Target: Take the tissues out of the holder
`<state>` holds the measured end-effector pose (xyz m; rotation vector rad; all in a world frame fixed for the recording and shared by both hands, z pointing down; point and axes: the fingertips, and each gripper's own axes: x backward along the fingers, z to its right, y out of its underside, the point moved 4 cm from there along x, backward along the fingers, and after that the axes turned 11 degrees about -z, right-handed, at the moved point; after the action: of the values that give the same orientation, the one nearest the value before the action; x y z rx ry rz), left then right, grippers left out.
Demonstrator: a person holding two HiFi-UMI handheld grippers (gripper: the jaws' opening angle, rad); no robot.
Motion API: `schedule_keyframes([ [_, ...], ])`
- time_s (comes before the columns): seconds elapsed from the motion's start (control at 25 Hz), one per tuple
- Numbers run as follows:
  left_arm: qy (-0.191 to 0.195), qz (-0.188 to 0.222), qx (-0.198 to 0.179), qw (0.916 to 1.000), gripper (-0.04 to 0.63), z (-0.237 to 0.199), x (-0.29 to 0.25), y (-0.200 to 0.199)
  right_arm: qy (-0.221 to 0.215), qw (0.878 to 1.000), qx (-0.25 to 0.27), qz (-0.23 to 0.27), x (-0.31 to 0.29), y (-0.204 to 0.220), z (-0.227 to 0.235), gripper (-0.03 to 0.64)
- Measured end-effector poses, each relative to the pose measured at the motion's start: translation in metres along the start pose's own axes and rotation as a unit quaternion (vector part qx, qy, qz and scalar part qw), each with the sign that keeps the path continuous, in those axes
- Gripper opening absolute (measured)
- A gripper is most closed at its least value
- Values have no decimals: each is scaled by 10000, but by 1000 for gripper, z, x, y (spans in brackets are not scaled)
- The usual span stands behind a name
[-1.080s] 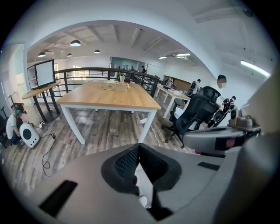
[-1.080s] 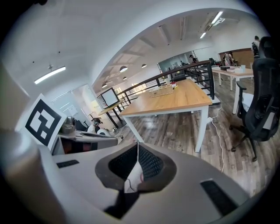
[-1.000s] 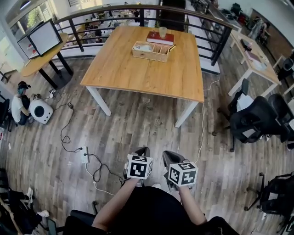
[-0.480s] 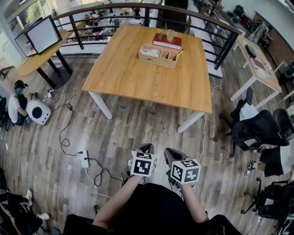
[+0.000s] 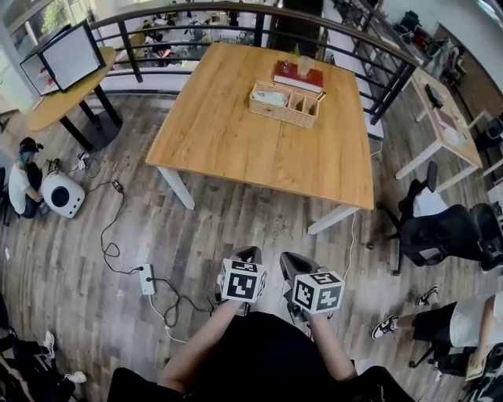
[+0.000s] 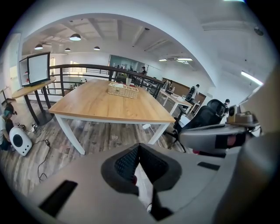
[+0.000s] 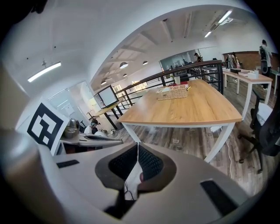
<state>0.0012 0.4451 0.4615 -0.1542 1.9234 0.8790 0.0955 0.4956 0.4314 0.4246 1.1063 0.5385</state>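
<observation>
A wicker holder (image 5: 286,105) stands at the far side of the wooden table (image 5: 236,141), with white tissues (image 5: 269,98) in its left compartment. It also shows small in the left gripper view as the holder (image 6: 123,90) and in the right gripper view as the holder (image 7: 173,92). Both grippers hang side by side over the floor, well short of the table. My left gripper (image 5: 247,256) is shut with nothing in it, its jaws meeting at the tip (image 6: 138,146). My right gripper (image 5: 291,263) is also shut and empty (image 7: 138,144).
A red book (image 5: 299,76) with a cup (image 5: 304,64) on it lies behind the holder. A black railing (image 5: 196,16) runs past the table. Cables and a power strip (image 5: 147,279) cross the floor at left. Office chairs (image 5: 440,232) and a person's legs (image 5: 428,322) are at right.
The table and holder have shifted right and slightly nearer in the head view. A person's legs have come into view at lower right. Both grippers stay shut.
</observation>
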Motion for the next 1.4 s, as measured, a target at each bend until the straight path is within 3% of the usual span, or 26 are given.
schedule_keyframes([
  [0.56,158,-100,-16,9998,0,-69,-19,-34,181,9997,-90,-118,-59,-42,-20,14],
  [1.0,268,-345,-330,9985,0,-58,-59,-63,799,9954,-355,-397,-71,-46,41,14],
  [1.4,70,-408,-220,9989,0,-61,-102,-136,295,9983,-216,-452,-104,-122,89,12],
])
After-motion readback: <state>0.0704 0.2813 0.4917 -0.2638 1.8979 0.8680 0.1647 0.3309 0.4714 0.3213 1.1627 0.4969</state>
